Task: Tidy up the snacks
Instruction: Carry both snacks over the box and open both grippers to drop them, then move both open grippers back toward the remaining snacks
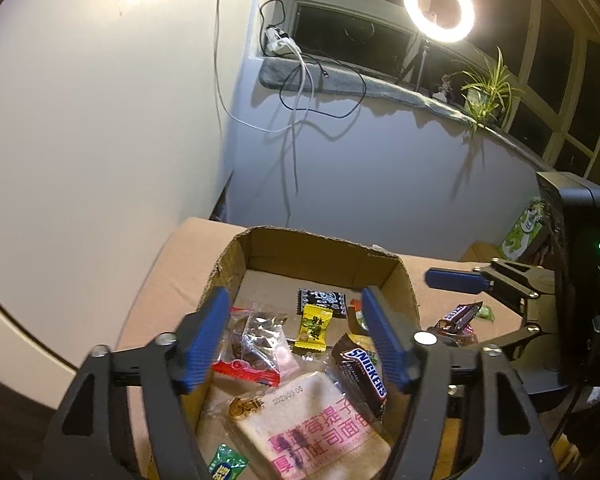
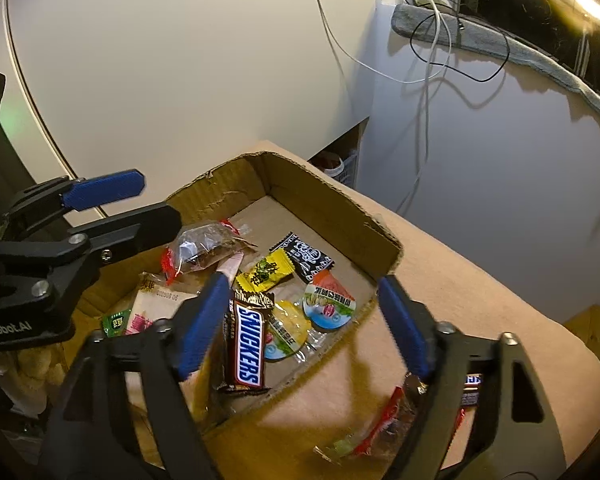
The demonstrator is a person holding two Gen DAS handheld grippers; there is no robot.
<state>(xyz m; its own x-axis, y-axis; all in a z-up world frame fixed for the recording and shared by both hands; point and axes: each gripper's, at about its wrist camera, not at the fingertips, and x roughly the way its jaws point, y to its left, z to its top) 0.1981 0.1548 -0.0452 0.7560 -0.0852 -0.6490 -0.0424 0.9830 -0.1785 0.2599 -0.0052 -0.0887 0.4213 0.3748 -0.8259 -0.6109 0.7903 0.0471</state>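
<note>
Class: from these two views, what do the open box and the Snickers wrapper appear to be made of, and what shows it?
Box: corrugated cardboard, matte brown; the torn rim looks rough and fluted.
Snickers wrapper: probably plastic film, glossy brown with printed lettering; it shows crimped, zigzag ends and catches the light.

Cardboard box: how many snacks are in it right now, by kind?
Snickers bar: 1
Bread packet: 1
Round jelly cups: 2
Small sweet packets: 3
Clear red-edged packet: 1
Total: 8
</note>
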